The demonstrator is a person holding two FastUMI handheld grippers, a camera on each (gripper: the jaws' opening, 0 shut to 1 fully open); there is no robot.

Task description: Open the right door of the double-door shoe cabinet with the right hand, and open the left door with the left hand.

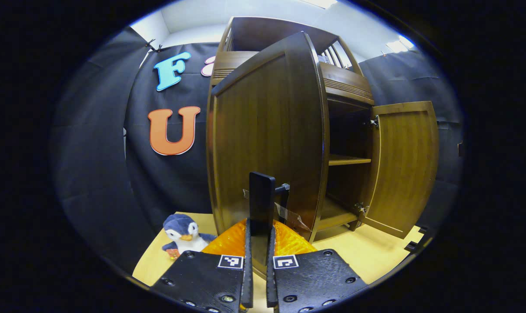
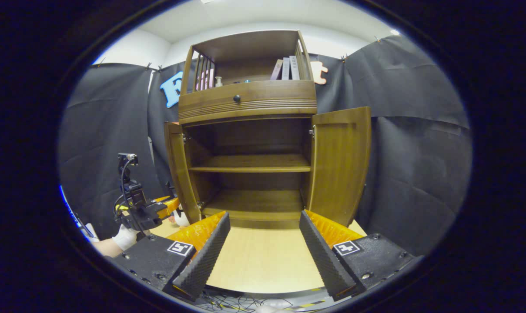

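Both doors stand open. My left tongs (image 1: 258, 204) are closed on the left door (image 1: 267, 130) handle; my right tongs (image 2: 265, 243) hang wide open, empty, before the right door (image 2: 339, 165). Only release remains.

Left claw (image 1: 257, 243) closed (right claw (image 2: 263, 248) agape)

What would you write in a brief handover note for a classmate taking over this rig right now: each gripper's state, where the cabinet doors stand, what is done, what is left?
Left gripper: shut on the left door's handle.
Right gripper: open, holding nothing, facing the shoe cabinet from the front.
Right door: swung wide open. Done.
Left door: swung well out, shelves exposed.
A penguin plush sits beside the cabinet, near the left door.
Left: probably just release the handle and draw the left gripper back.
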